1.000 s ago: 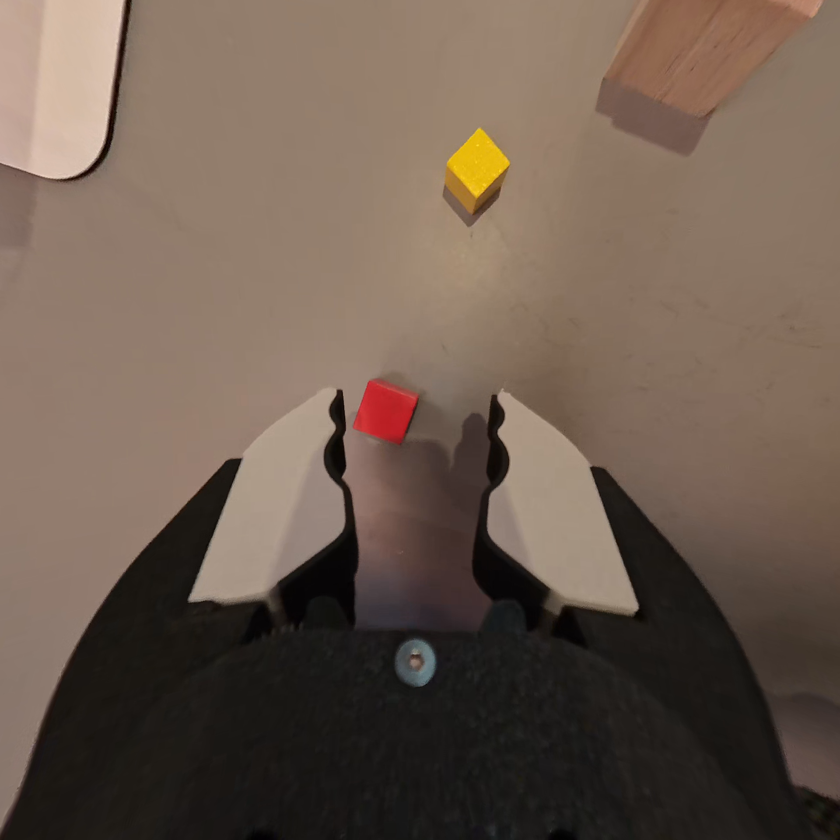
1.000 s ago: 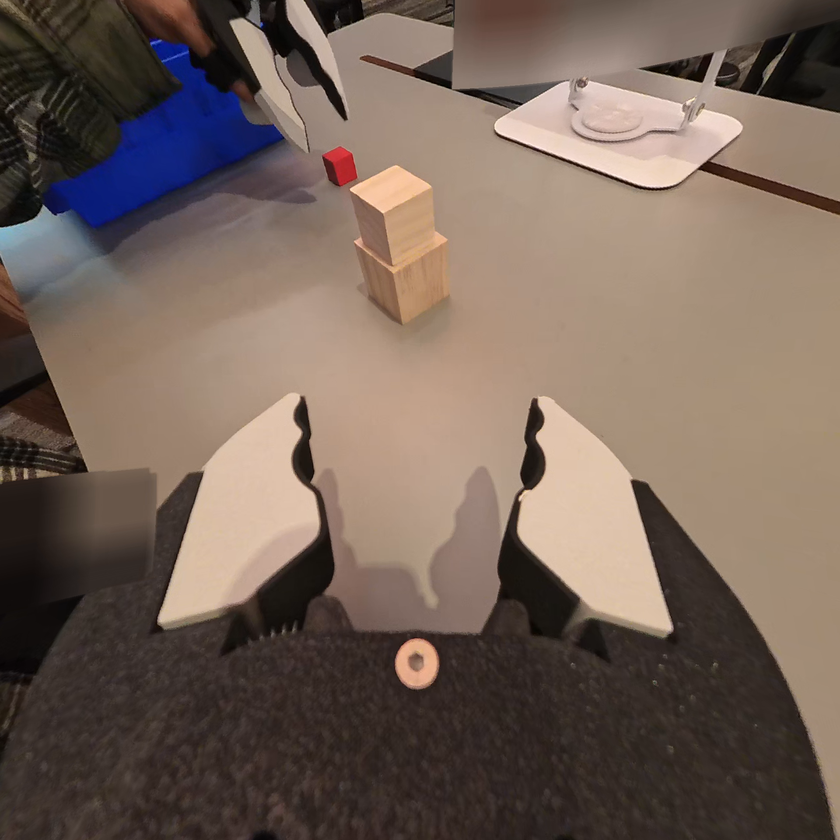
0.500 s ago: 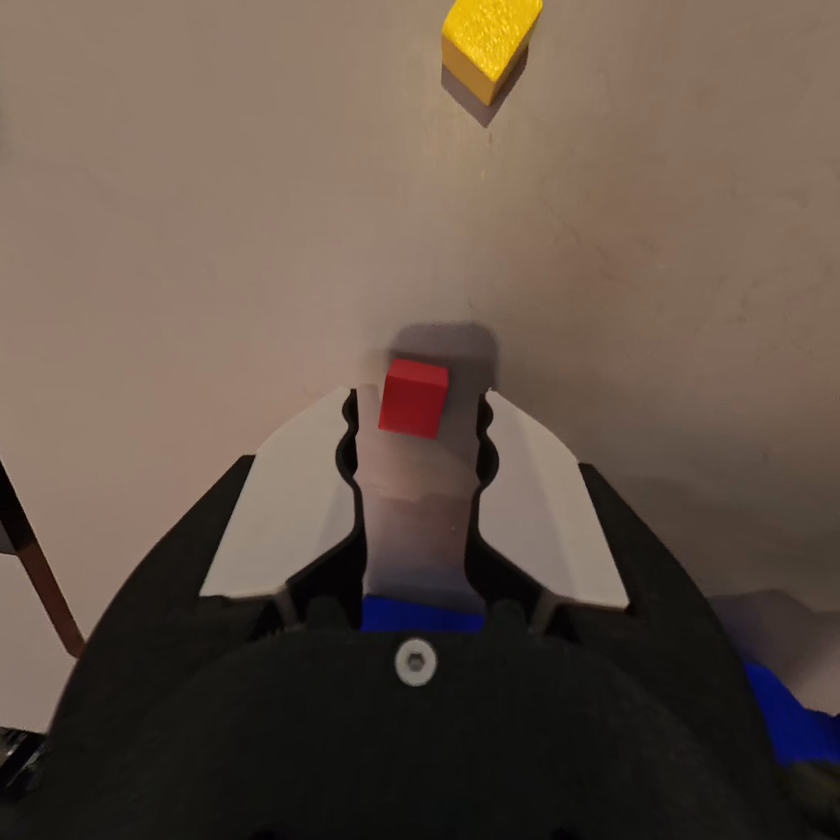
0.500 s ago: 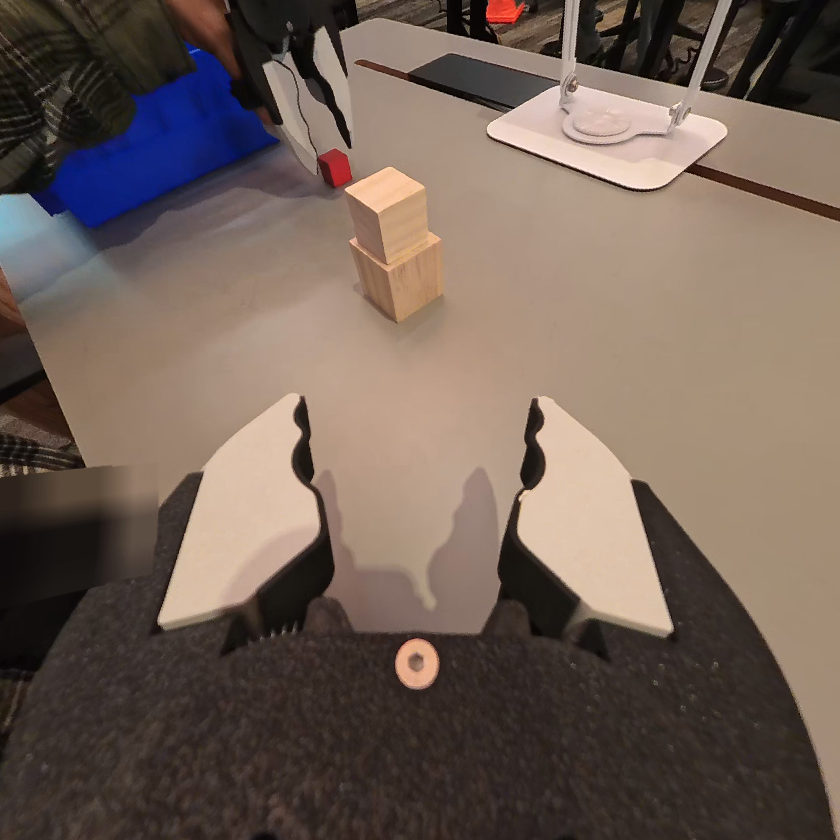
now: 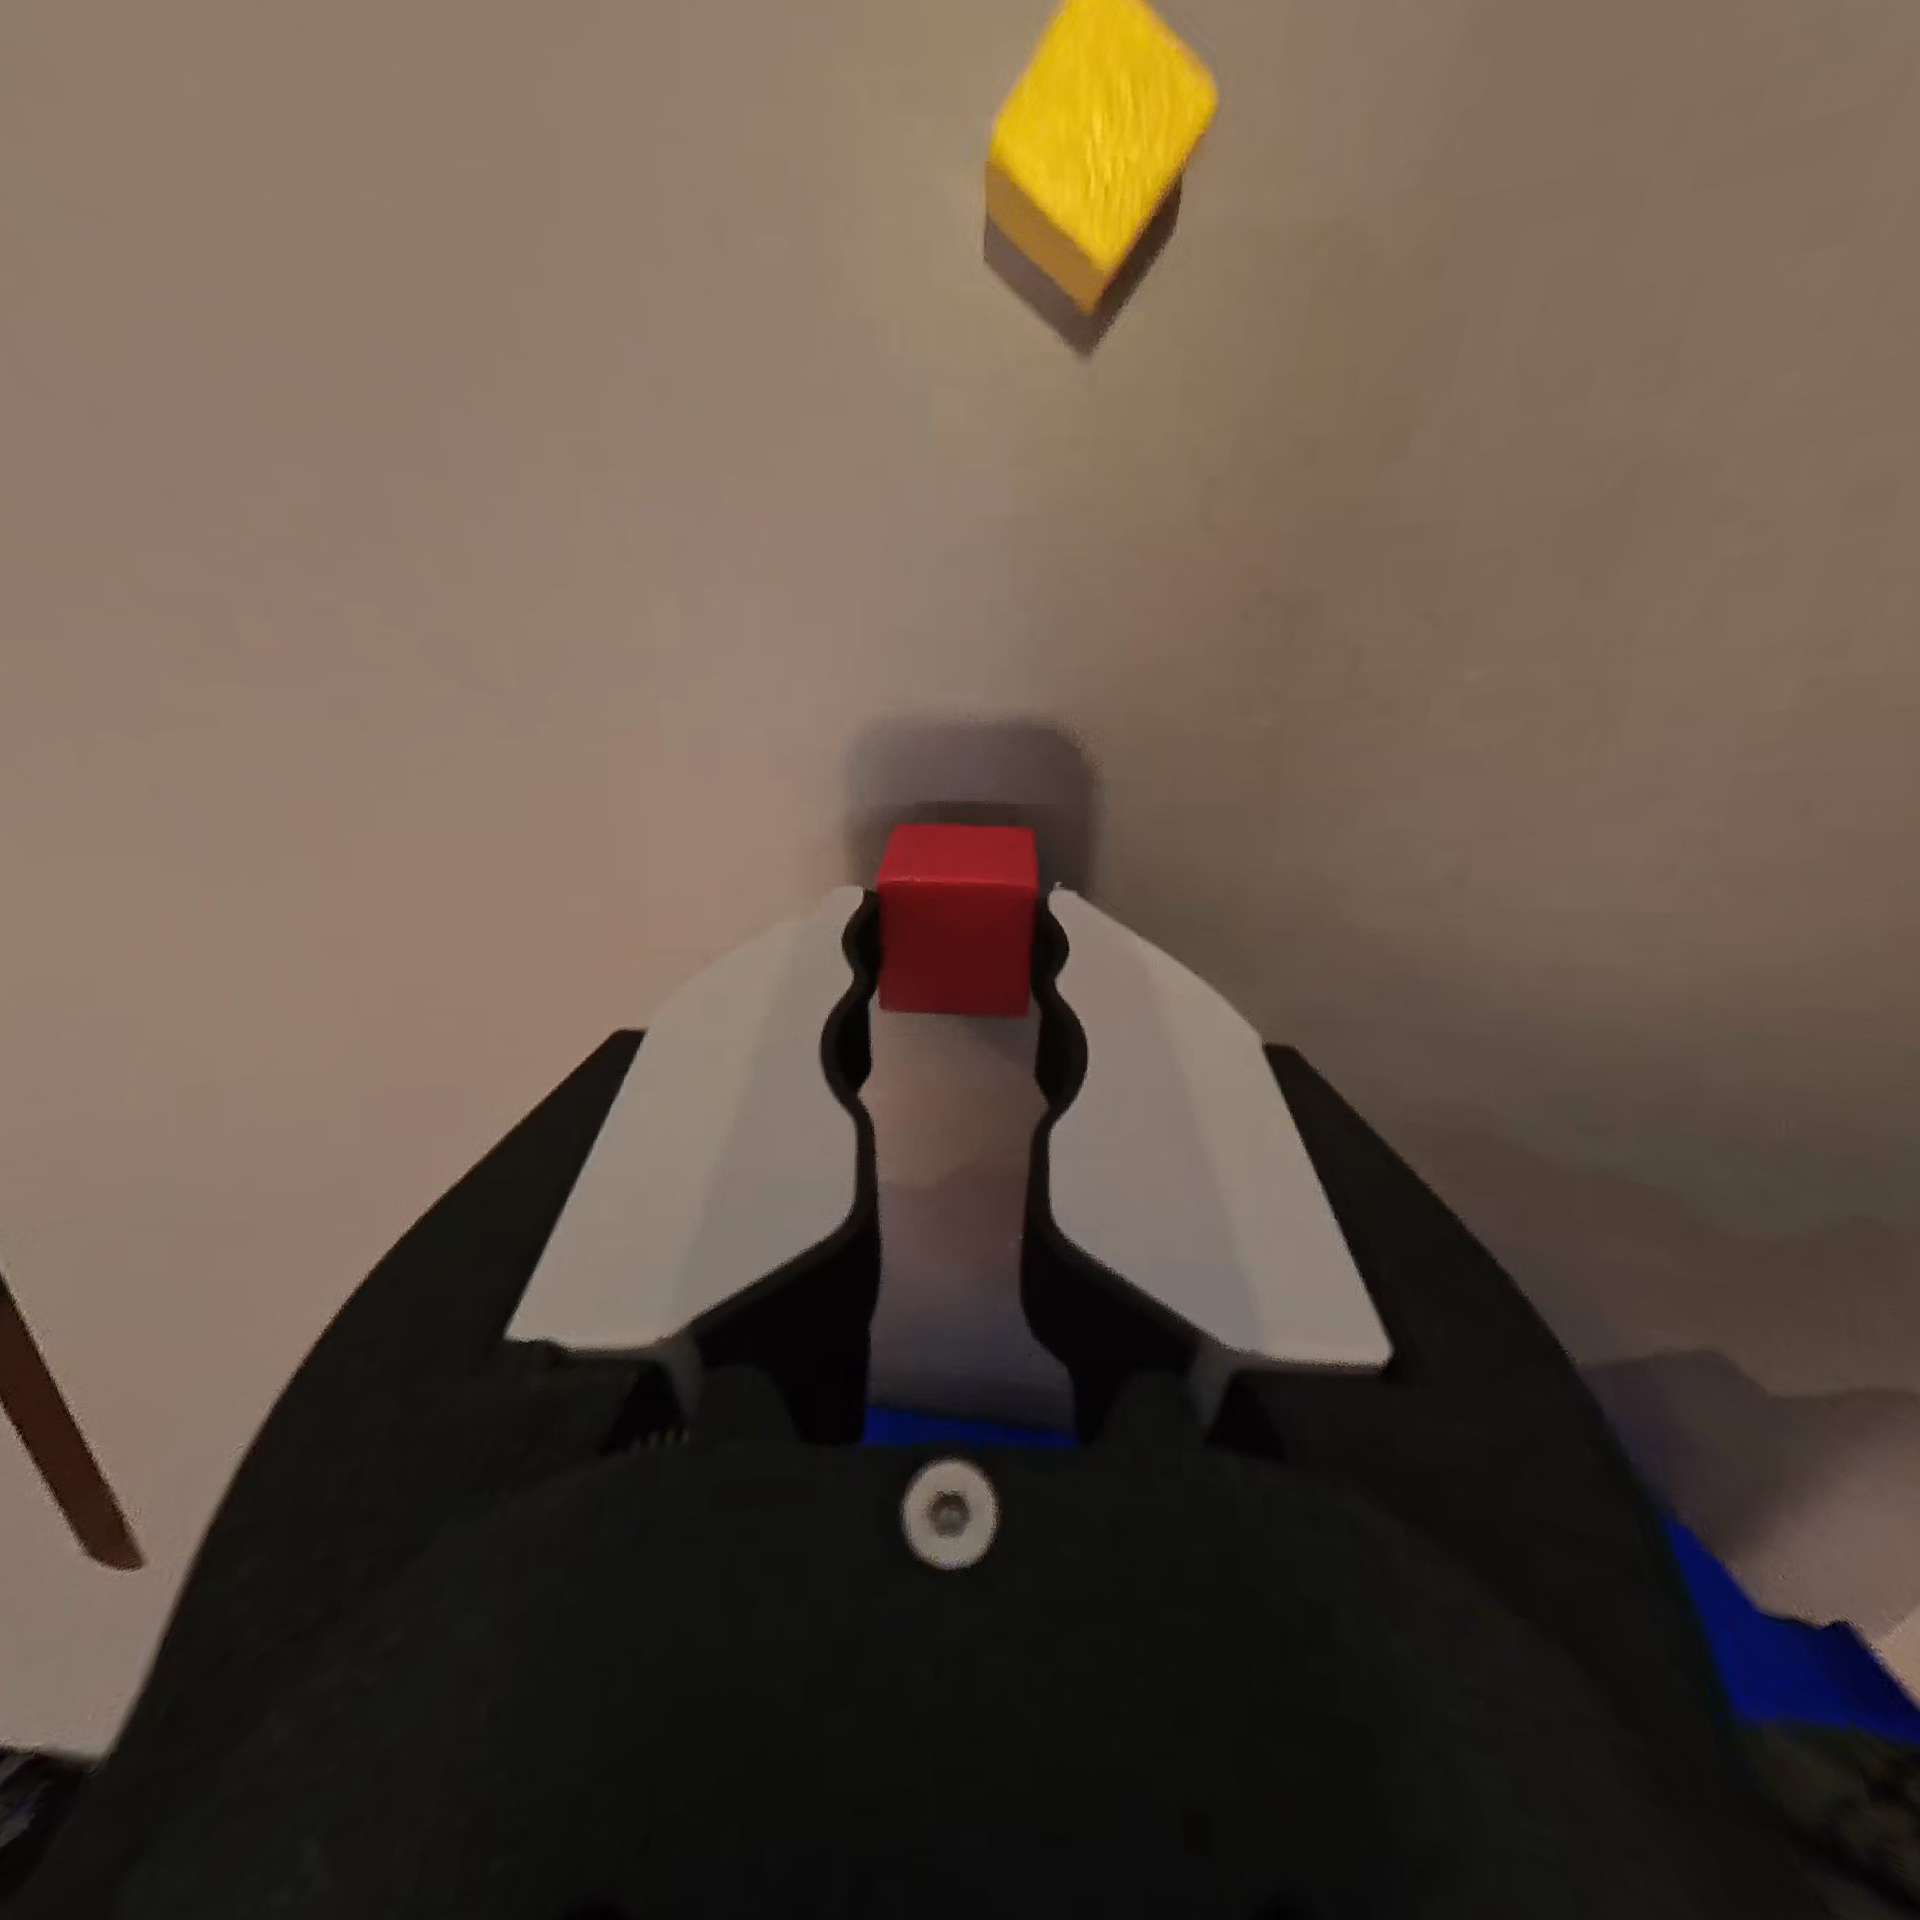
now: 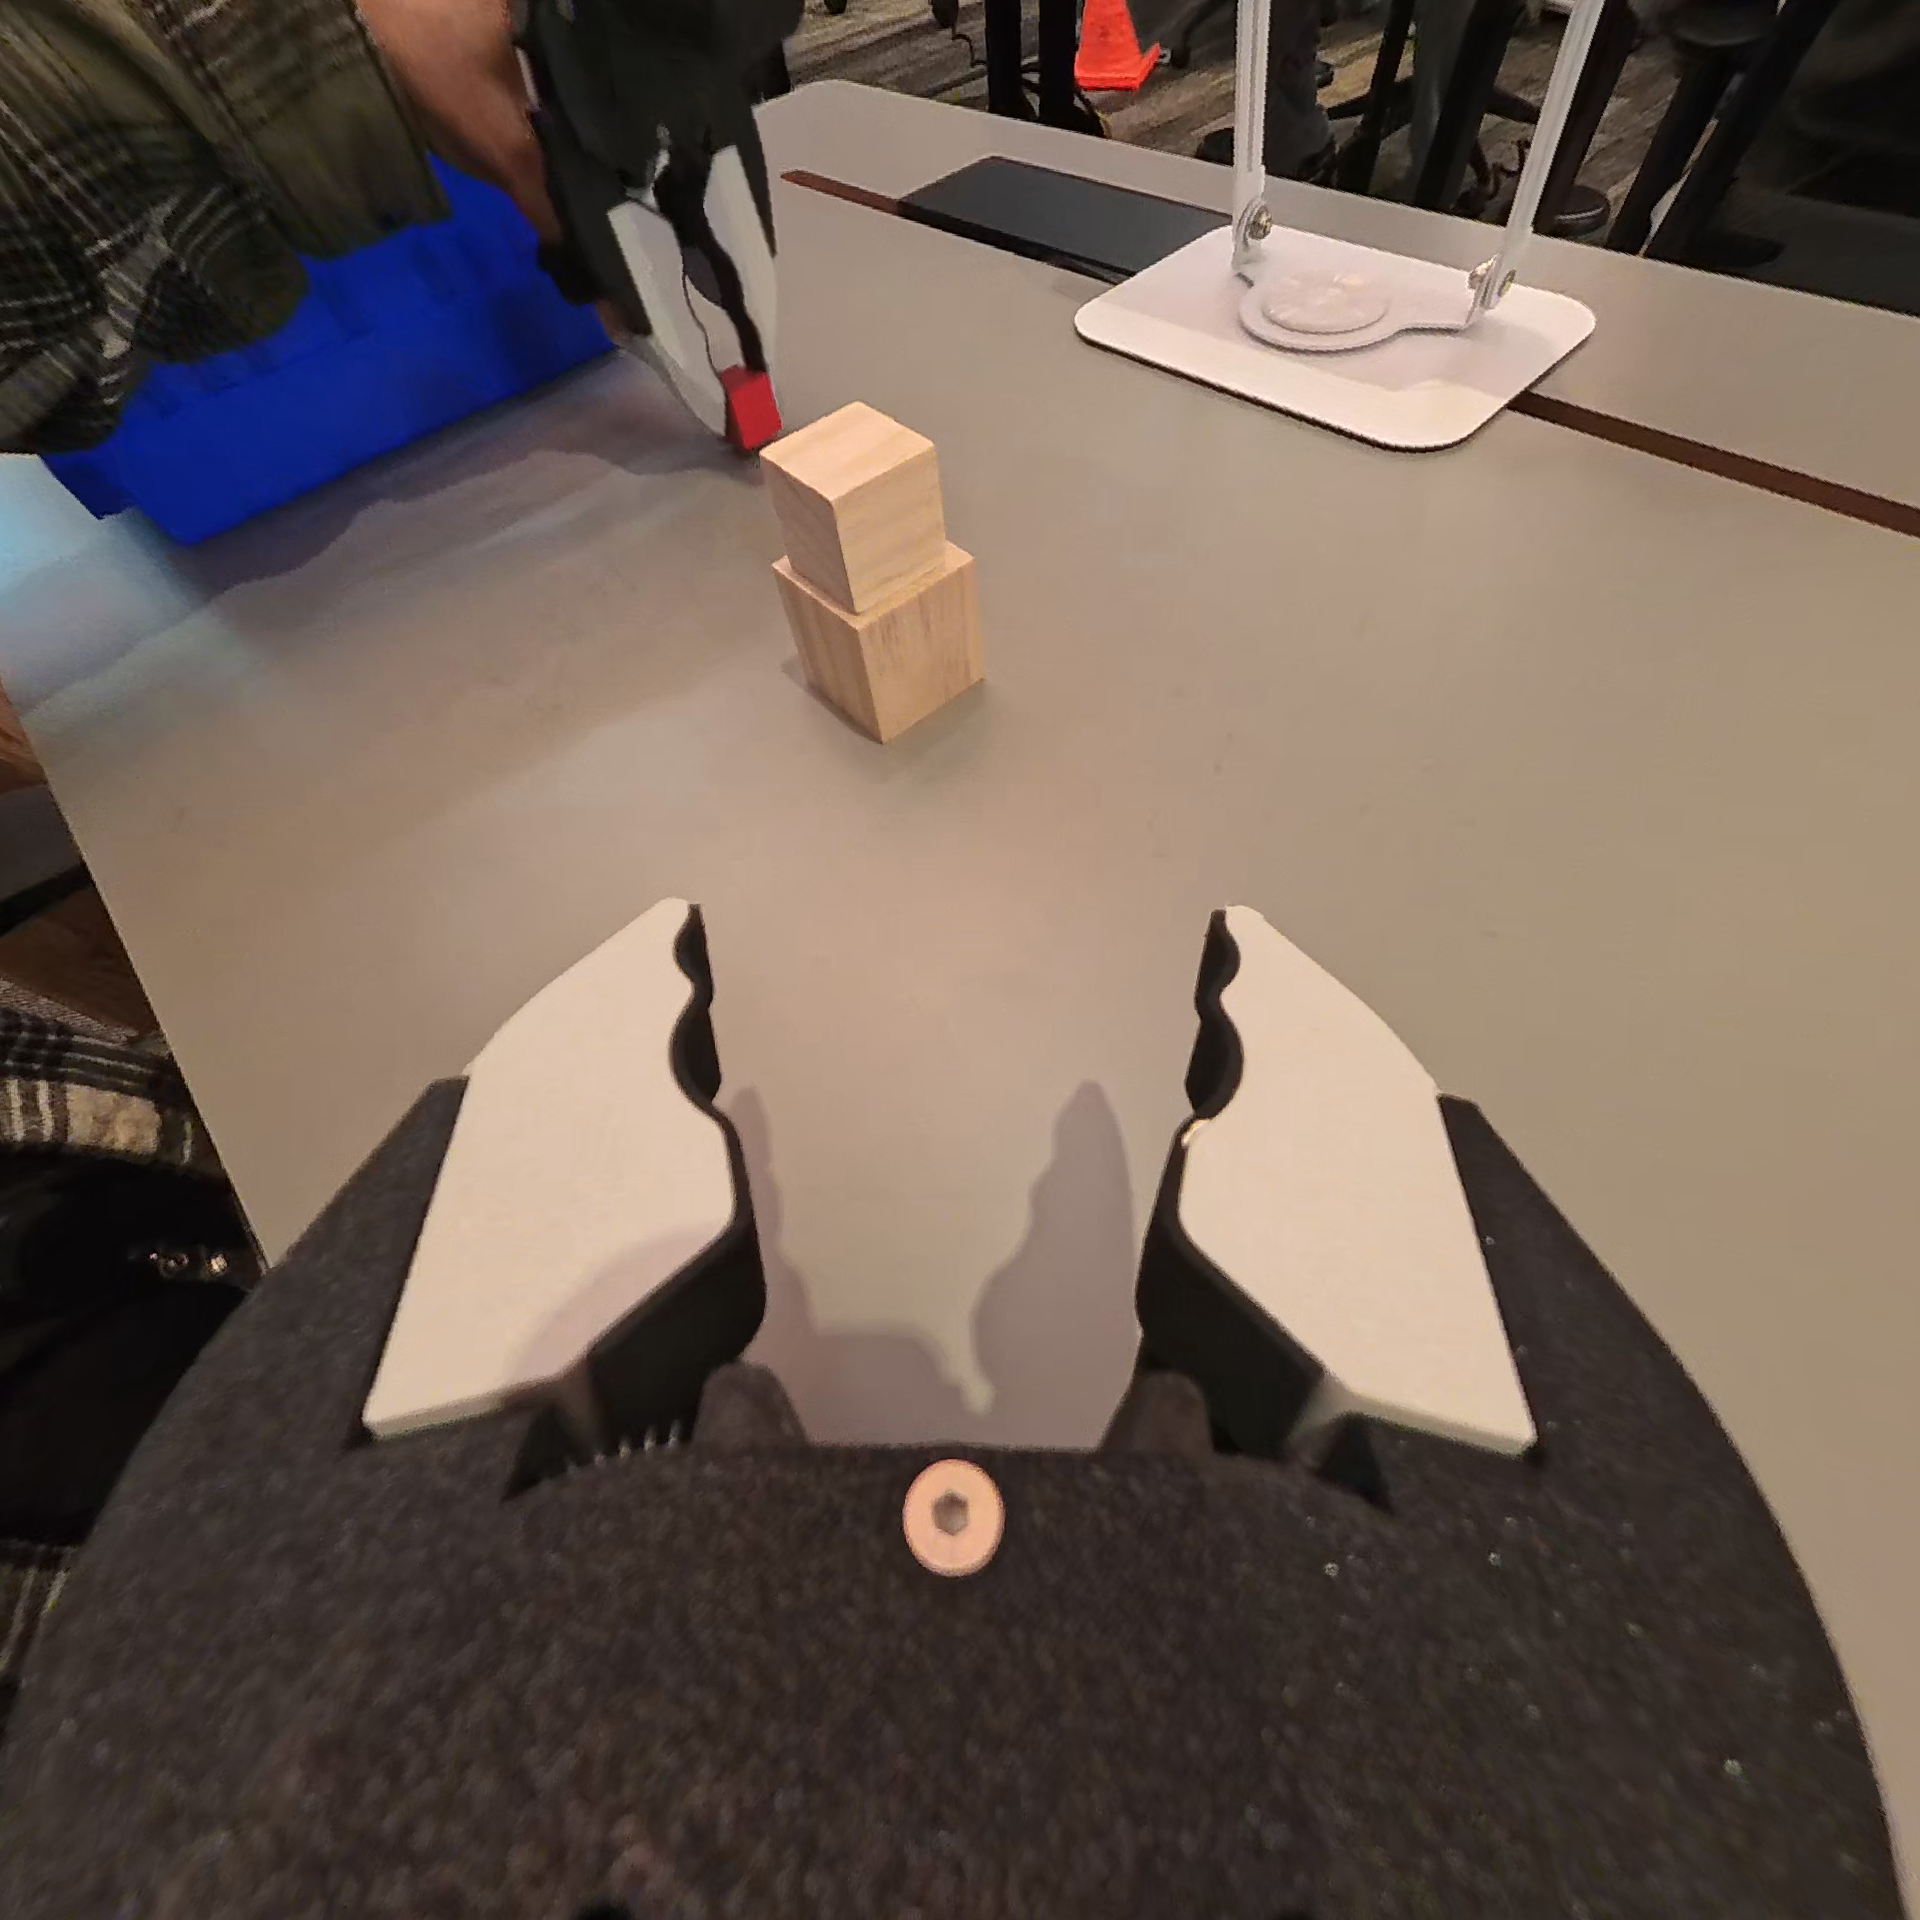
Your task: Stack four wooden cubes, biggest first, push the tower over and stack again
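Note:
My left gripper (image 5: 956,914) is shut on the small red cube (image 5: 956,935) at its fingertips, low over the grey table. It shows far off in the right wrist view (image 6: 727,384), just behind the tower, with the red cube (image 6: 750,405) in it. The yellow cube (image 5: 1096,203) lies on the table ahead of the left gripper. Two plain wooden cubes stand stacked: the smaller cube (image 6: 857,504) sits a little askew on the bigger cube (image 6: 894,655). My right gripper (image 6: 956,966) is open and empty, well in front of the tower. The yellow cube is hidden in the right wrist view.
A blue bin (image 6: 312,353) stands at the back left of the table. A white lamp base (image 6: 1340,332) and a black flat device (image 6: 1060,213) lie at the back right. A person's plaid sleeve (image 6: 156,197) reaches in from the left. The table's left edge (image 6: 135,925) runs near the right gripper. About 40 centimeters separates my left fingertips from my right.
My left gripper came down around the red cube and closed on it. The right gripper stayed open and drew back a little from the tower.

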Demonstrator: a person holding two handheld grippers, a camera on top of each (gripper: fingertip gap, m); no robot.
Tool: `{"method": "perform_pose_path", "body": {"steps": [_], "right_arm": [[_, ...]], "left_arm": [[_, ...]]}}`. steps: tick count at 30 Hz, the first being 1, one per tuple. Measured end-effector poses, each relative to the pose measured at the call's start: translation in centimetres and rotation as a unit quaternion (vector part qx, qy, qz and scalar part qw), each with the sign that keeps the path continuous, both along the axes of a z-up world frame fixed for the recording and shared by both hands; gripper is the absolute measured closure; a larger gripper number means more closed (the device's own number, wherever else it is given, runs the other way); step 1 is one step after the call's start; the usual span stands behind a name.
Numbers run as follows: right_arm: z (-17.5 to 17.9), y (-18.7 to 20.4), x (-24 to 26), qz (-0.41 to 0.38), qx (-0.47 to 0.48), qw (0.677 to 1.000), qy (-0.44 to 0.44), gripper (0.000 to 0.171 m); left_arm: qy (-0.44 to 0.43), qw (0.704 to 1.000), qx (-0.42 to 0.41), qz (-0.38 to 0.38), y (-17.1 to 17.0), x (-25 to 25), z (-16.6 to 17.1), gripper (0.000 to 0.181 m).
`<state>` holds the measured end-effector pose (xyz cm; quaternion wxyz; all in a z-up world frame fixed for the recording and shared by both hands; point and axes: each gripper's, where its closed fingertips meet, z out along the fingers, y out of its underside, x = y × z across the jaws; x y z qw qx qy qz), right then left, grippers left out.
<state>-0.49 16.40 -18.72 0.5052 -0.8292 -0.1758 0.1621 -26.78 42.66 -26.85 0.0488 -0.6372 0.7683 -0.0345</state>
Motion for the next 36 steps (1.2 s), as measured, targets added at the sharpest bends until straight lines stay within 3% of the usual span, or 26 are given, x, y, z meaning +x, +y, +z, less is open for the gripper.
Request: {"method": "perform_pose_path", "body": {"steps": [5,12,19,36], "right_arm": [[-0.2,-0.3,0.0,0.0,-0.007,1.0,-0.005,0.083],[-0.2,-0.5,-0.4,0.002,-0.005,1.0,-0.006,0.085],[-0.4,-0.9,-0.5,0.003,-0.011,1.0,-0.009,0.085],[-0.6,-1.5,0.3,-0.007,-0.011,1.0,-0.005,0.085]], "left_arm": [[-0.106,0.994,-0.028,0.03,-2.0,4.1,4.9,0.154],[-0.176,0.984,-0.037,0.01,-8.7,10.9,11.5,0.154],[-0.155,0.986,-0.06,-0.008,-13.1,14.4,10.6,0.154],[-0.07,0.996,-0.025,-0.054,-12.9,15.5,8.1,0.154]]}}
